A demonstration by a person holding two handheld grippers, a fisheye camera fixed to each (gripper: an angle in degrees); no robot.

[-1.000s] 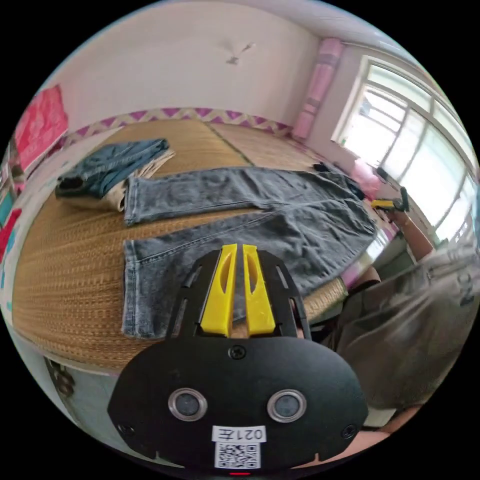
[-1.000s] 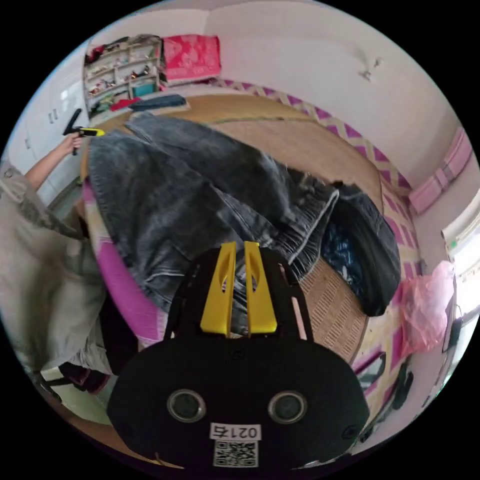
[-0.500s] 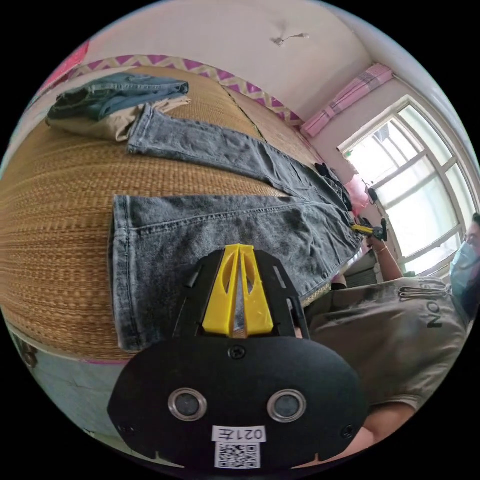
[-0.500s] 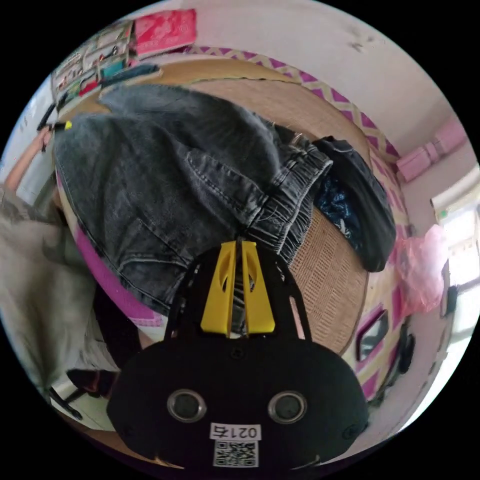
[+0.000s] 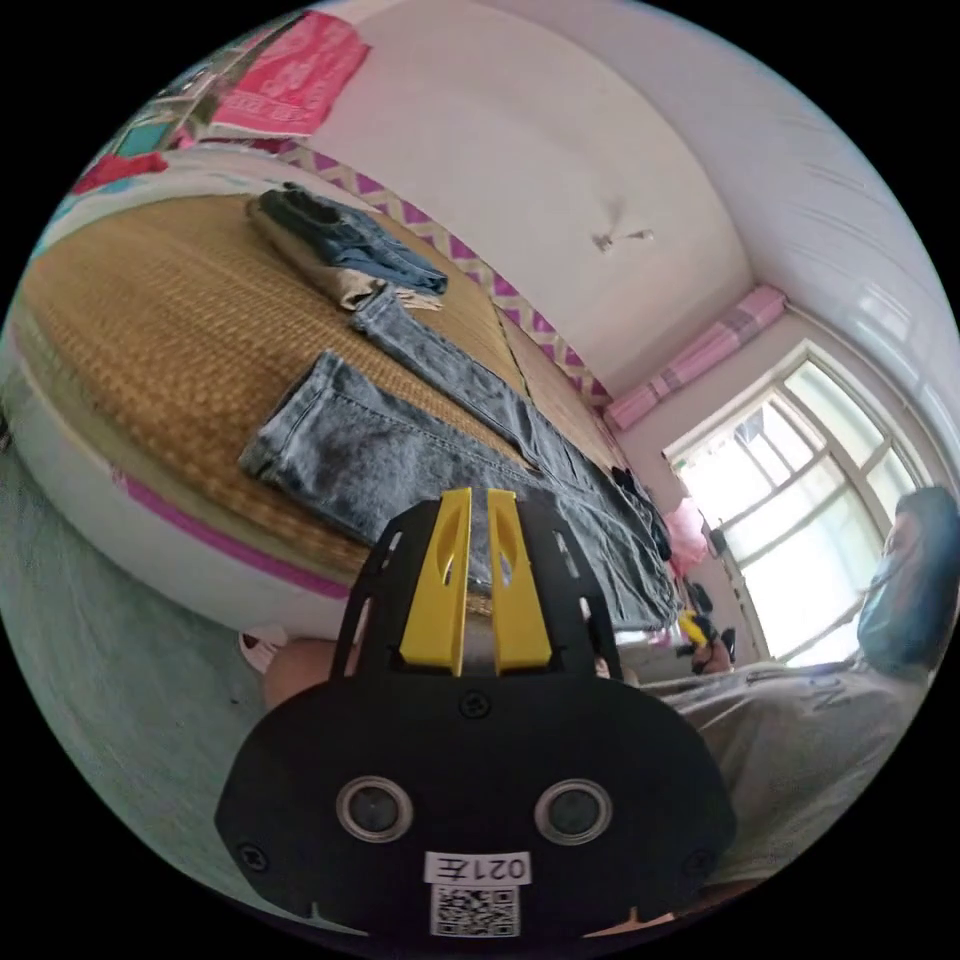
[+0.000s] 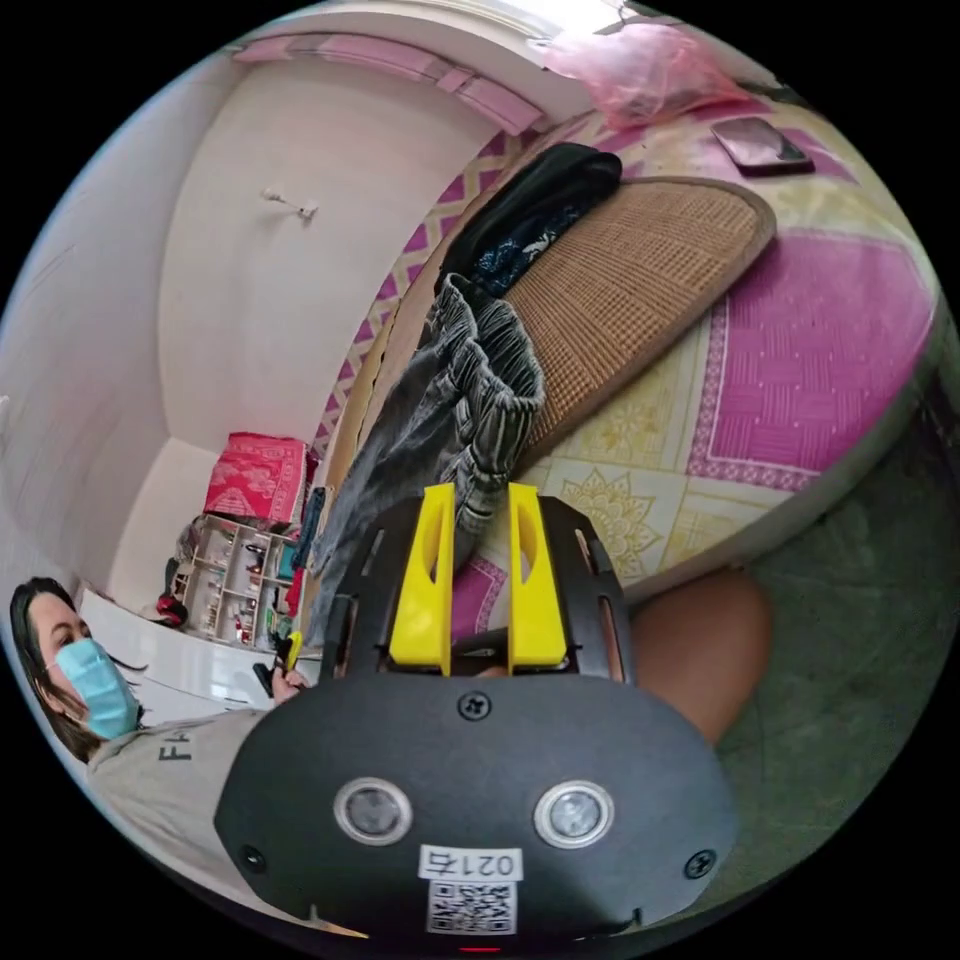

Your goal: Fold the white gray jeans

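Observation:
The grey jeans (image 5: 400,450) lie flat on a woven mat (image 5: 150,300) on the bed, their two legs spread in a V. My left gripper (image 5: 478,495) hovers off the bed's edge near the nearer leg; its jaws stand a narrow gap apart with nothing pressed between them. In the right gripper view the gathered waistband (image 6: 480,390) of the jeans bunches at the mat's edge. My right gripper (image 6: 481,490) is open just below it, a corner of the waistband hanging between the parted jaws. A hand holds the right gripper (image 5: 692,630) far off, and the left gripper (image 6: 285,650) likewise.
A stack of folded clothes (image 5: 340,245) sits past the far leg's hem. A black garment (image 6: 540,210), a pink bag (image 6: 640,60) and a phone (image 6: 760,145) lie beyond the waistband. The person (image 5: 800,720) stands at the bed's side, a knee (image 6: 700,640) close to my right gripper.
Both grippers have drawn back off the bed's edge and their views rolled. The right jaws, shut on the waistband half a second ago, now stand apart. The left jaws have parted slightly.

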